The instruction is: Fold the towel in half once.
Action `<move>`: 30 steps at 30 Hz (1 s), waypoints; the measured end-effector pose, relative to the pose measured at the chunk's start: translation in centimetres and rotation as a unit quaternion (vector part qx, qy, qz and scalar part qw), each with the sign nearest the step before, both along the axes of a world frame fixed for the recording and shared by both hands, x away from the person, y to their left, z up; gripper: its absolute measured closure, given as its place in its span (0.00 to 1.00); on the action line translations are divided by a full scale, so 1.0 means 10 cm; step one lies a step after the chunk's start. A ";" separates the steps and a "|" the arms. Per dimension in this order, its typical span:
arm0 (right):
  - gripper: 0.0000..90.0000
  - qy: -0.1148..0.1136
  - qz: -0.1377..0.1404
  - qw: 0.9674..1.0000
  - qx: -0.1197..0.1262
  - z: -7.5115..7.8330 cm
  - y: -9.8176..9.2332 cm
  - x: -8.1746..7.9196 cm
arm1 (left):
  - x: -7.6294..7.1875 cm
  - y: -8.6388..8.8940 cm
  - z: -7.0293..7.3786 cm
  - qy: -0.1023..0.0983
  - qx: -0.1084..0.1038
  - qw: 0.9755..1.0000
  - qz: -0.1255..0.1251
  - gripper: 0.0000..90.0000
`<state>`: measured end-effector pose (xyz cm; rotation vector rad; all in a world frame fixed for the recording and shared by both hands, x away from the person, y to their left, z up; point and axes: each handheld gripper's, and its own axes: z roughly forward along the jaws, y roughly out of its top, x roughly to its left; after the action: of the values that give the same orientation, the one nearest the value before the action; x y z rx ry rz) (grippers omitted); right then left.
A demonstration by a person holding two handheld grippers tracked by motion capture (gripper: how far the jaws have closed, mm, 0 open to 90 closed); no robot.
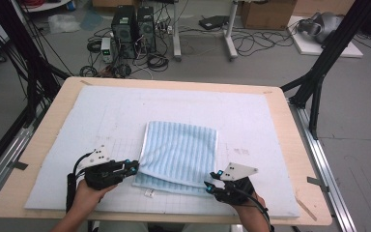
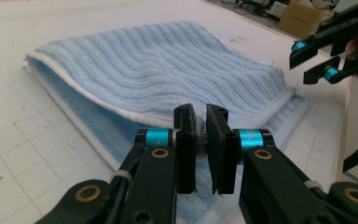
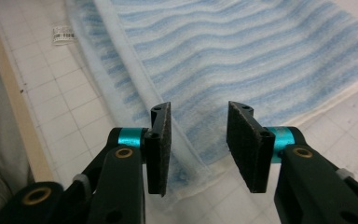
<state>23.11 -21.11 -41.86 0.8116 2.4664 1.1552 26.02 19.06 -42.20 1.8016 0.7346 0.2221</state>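
left gripper (image 2: 201, 140) pinches the striped towel's (image 2: 168, 70) edge; right gripper (image 3: 199, 140) gapes, holding nothing.

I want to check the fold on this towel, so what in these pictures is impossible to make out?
- How much towel the left gripper pinches: in the left gripper view its own fingers cover the cloth.
- The small label on the mat: printing too small in the right gripper view.
- The towel's lower layer: covered by the folded top layer in the high view.
- The person's hand: cut off by the bottom edge there.

Two computer towers (image 1: 133, 28) and a cardboard box (image 1: 265, 13) stand beyond the table (image 1: 38, 145).
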 end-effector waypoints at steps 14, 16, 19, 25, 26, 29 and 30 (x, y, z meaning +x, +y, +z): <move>0.97 0.027 -0.006 0.998 -0.049 -0.13 0.05 0.03 | 0.01 -0.01 0.01 -0.002 -0.005 1.000 0.001 0.91; 0.97 0.024 -0.003 0.999 -0.037 -0.10 0.02 0.02 | 0.01 -0.01 0.02 -0.004 -0.008 1.000 0.001 0.91; 0.97 0.018 -0.008 1.000 -0.008 -0.01 -0.06 0.01 | 0.01 -0.01 0.03 -0.007 -0.014 1.000 0.000 0.91; 0.97 0.008 0.003 1.000 0.017 0.12 -0.14 -0.05 | -0.02 0.02 0.08 -0.014 -0.020 1.000 -0.001 0.91; 0.97 0.008 0.005 1.000 0.021 0.14 -0.15 -0.07 | -0.02 0.03 0.07 -0.014 -0.016 1.000 -0.002 0.91; 0.97 0.019 0.022 0.999 0.023 0.16 -0.16 -0.10 | -0.04 0.04 0.06 -0.006 -0.013 1.000 -0.004 0.91; 0.97 0.025 0.029 0.999 0.018 0.15 -0.15 -0.10 | -0.06 0.04 0.04 -0.002 -0.009 1.000 -0.007 0.91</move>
<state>22.07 -22.61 -40.40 0.7939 2.5316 1.2175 25.44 19.51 -41.77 1.7880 0.7184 0.2083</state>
